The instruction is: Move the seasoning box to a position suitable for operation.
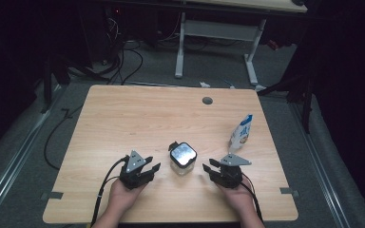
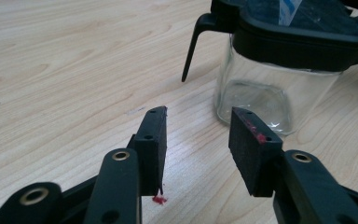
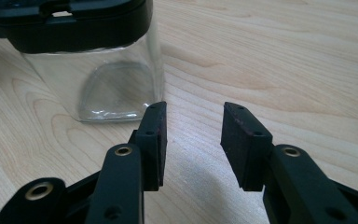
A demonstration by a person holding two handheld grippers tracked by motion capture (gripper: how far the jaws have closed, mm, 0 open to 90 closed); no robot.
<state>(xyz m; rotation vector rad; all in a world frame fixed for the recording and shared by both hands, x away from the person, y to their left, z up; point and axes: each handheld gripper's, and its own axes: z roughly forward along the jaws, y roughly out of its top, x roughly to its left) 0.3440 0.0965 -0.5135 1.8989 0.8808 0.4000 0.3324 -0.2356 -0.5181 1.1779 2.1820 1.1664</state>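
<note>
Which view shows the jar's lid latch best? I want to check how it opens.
The left gripper view: the black latch hangs from the lid of the glass jar, seen side-on and close. The high view shows it as a small tab at the lid's corner. The right gripper view shows the lid's edge and glass body.

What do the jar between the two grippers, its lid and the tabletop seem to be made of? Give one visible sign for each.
Jar: clear glass, probably; the wood grain shows through its glossy walls and thick base.
Lid: black plastic, apparently, matt and moulded, with a latch lever; its top looks shiny from the high view.
Tabletop: light wood or wood-look laminate, with a smooth printed-looking grain.
</note>
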